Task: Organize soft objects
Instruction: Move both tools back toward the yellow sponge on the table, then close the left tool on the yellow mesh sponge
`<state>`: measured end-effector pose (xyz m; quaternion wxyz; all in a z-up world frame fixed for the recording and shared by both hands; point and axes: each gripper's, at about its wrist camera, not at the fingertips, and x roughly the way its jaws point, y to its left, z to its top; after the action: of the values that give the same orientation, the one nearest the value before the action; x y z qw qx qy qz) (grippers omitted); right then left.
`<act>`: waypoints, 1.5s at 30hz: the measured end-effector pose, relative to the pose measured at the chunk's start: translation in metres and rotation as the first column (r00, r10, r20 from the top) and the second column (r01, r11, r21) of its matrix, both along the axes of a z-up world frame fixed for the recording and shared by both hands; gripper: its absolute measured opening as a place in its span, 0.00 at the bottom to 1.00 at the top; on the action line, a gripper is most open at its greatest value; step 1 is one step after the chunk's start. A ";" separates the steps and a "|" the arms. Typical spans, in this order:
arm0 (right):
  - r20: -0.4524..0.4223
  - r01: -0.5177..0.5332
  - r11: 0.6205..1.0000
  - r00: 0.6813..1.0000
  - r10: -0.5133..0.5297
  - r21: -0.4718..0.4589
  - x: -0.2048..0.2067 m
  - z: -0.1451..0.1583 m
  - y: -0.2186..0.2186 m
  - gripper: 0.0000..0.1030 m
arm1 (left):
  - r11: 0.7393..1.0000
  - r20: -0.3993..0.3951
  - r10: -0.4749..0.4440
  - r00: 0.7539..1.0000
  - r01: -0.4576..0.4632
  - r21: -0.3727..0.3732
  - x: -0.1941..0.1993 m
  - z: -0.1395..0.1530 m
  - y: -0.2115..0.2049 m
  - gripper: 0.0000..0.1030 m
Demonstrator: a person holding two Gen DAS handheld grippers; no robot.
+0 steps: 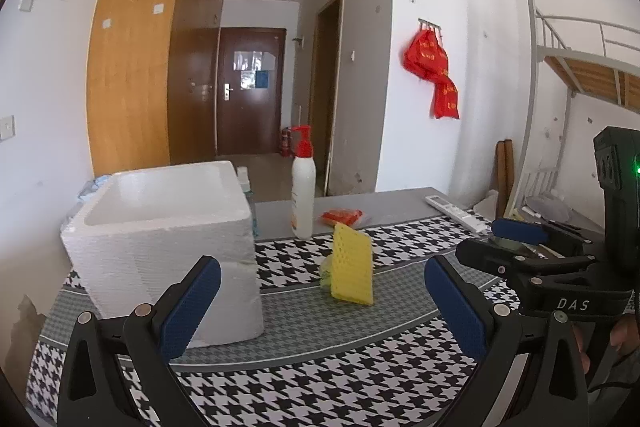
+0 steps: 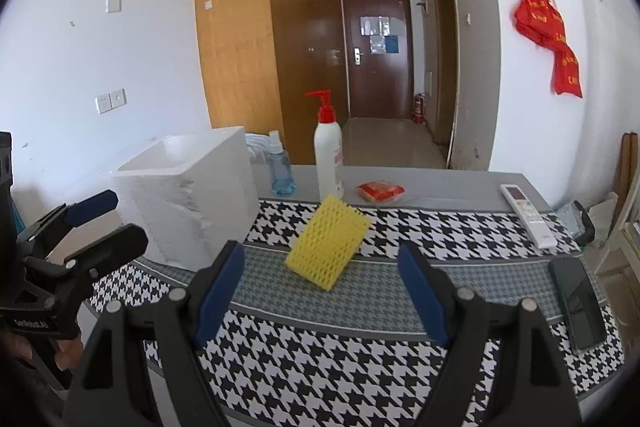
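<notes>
A yellow netted sponge (image 1: 352, 269) (image 2: 327, 241) stands propped and tilted on the houndstooth table cloth (image 1: 304, 379) (image 2: 320, 367), with something green tucked behind it in the left wrist view. A white foam box (image 1: 168, 235) (image 2: 188, 203), open at the top, sits to its left. My left gripper (image 1: 322, 305) is open, short of the sponge, with nothing between its blue pads. My right gripper (image 2: 320, 291) is also open and empty, the sponge just ahead of it. Each gripper shows at the edge of the other's view, the right gripper (image 1: 520, 239) and the left gripper (image 2: 96, 219).
A white pump bottle with a red top (image 1: 303, 195) (image 2: 329, 163), a blue clear bottle (image 2: 281, 175) and an orange packet (image 1: 342, 217) (image 2: 380, 191) stand at the table's back. A white remote (image 2: 528, 215) (image 1: 458, 213) and a dark phone (image 2: 580, 303) lie to the right.
</notes>
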<state>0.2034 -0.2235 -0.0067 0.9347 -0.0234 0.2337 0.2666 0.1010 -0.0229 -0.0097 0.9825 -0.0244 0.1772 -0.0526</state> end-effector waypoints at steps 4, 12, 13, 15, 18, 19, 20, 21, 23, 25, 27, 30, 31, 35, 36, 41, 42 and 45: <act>-0.006 0.009 1.000 1.000 -0.009 0.001 0.002 -0.003 -0.005 0.80 | 1.000 -0.008 -0.014 1.000 0.014 0.007 0.006 -0.003 -0.006 0.99; -0.026 0.031 1.000 0.999 -0.031 0.000 0.009 -0.012 -0.013 0.80 | 1.000 -0.040 -0.013 0.999 0.014 0.024 0.026 -0.011 -0.014 0.99; -0.033 0.033 0.999 0.999 -0.033 0.000 0.011 -0.014 -0.014 0.80 | 1.000 -0.045 -0.016 0.999 0.017 0.025 0.028 -0.013 -0.015 0.99; -0.040 0.036 0.999 0.999 -0.036 -0.001 0.014 -0.016 -0.016 0.80 | 0.999 -0.053 -0.019 0.998 0.020 0.028 0.031 -0.015 -0.017 0.99; -0.050 0.037 0.999 0.998 -0.038 -0.002 0.018 -0.019 -0.017 0.80 | 0.999 -0.064 -0.026 0.998 0.028 0.029 0.035 -0.018 -0.019 0.99; -0.051 0.037 0.999 0.998 -0.038 -0.005 0.019 -0.020 -0.017 0.80 | 0.999 -0.067 -0.028 0.997 0.030 0.029 0.037 -0.019 -0.020 0.99; -0.052 0.039 0.999 0.998 -0.039 -0.006 0.020 -0.020 -0.017 0.80 | 0.999 -0.069 -0.029 0.997 0.031 0.029 0.038 -0.020 -0.020 0.99; -0.054 0.040 0.999 0.998 -0.040 -0.007 0.021 -0.021 -0.018 0.80 | 0.999 -0.074 -0.029 0.997 0.031 0.030 0.039 -0.021 -0.021 0.99; -0.059 0.042 0.999 0.997 -0.042 -0.008 0.024 -0.023 -0.019 0.80 | 0.999 -0.081 -0.028 0.996 0.030 0.028 0.042 -0.022 -0.022 0.99; -0.062 0.045 0.999 0.997 -0.045 -0.009 0.025 -0.024 -0.020 0.80 | 0.999 -0.088 -0.029 0.996 0.032 0.027 0.044 -0.023 -0.023 0.99; -0.069 0.044 0.999 0.997 -0.045 -0.006 0.027 -0.025 -0.022 0.80 | 0.999 -0.091 -0.031 0.995 0.034 0.033 0.046 -0.024 -0.025 0.99; -0.078 0.052 0.999 0.996 -0.052 -0.005 0.030 -0.028 -0.025 0.80 | 0.998 -0.101 -0.036 0.994 0.040 0.039 0.049 -0.025 -0.027 0.99; -0.081 0.055 0.998 0.995 -0.055 -0.006 0.031 -0.028 -0.026 0.80 | 0.998 -0.105 -0.038 0.994 0.043 0.039 0.051 -0.026 -0.028 0.99; -0.091 0.065 0.998 0.994 -0.065 -0.001 0.035 -0.031 -0.031 0.80 | 0.998 -0.124 -0.043 0.991 0.049 0.043 0.058 -0.029 -0.032 0.99; -0.092 0.067 0.998 0.994 -0.067 -0.001 0.036 -0.031 -0.032 0.80 | 0.998 -0.129 -0.045 0.991 0.051 0.045 0.060 -0.029 -0.034 0.99; -0.114 0.080 0.997 0.990 -0.079 0.008 0.043 -0.036 -0.037 0.80 | 0.997 -0.150 -0.046 0.988 0.055 0.060 0.070 -0.034 -0.041 0.99; -0.117 0.084 0.996 0.990 -0.082 0.010 0.044 -0.036 -0.038 0.80 | 0.997 -0.154 -0.045 0.987 0.055 0.061 0.071 -0.034 -0.042 0.99; -0.121 0.090 0.996 0.989 -0.087 0.016 0.046 -0.037 -0.041 0.80 | 0.997 -0.168 -0.043 0.985 0.054 0.063 0.079 -0.036 -0.043 0.99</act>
<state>0.2498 -0.2646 -0.0437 0.9300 0.0133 0.2876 0.2285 0.1796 -0.0663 -0.0453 0.9629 0.0088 0.2609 -0.0684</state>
